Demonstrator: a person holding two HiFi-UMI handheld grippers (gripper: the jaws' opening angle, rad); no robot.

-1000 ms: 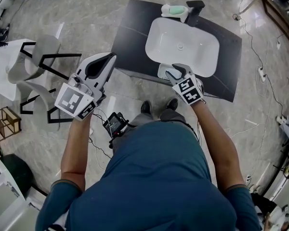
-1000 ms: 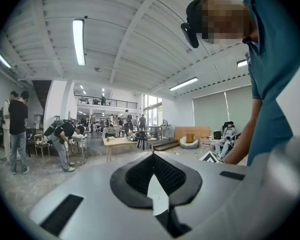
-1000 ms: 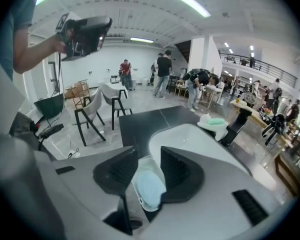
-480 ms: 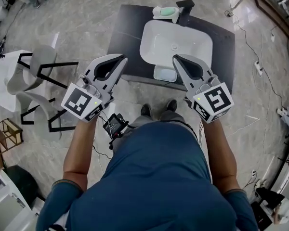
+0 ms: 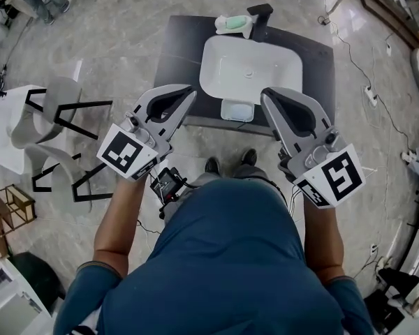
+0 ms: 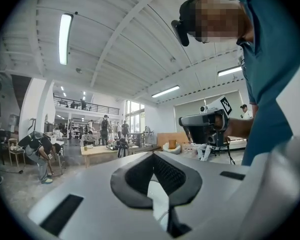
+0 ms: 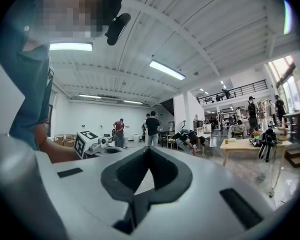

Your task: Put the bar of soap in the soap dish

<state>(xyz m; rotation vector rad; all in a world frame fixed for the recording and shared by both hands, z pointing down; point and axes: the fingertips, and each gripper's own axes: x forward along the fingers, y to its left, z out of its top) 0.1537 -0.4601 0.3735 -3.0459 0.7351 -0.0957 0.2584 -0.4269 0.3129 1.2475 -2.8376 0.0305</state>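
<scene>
A small pale soap dish (image 5: 237, 109) with a light bar lying in it sits on the near edge of the black counter (image 5: 178, 47), in front of the white basin (image 5: 250, 68). Both grippers are held high above the floor, on my side of the counter and well clear of the dish. My left gripper (image 5: 188, 89) is shut and empty; its jaws (image 6: 152, 154) meet at the tips. My right gripper (image 5: 265, 93) is also shut with nothing in it (image 7: 149, 149). Each gripper view looks out level across a large hall.
A black faucet (image 5: 260, 11) and a green item on a white holder (image 5: 232, 24) stand at the counter's far edge. White chairs with black frames (image 5: 56, 103) are on the left. Cables run over the marble floor on the right. Several people stand in the hall.
My right gripper has risen from the basin's near edge, left the dish and bar on the counter, and shut. My left gripper has drifted slightly right and forward.
</scene>
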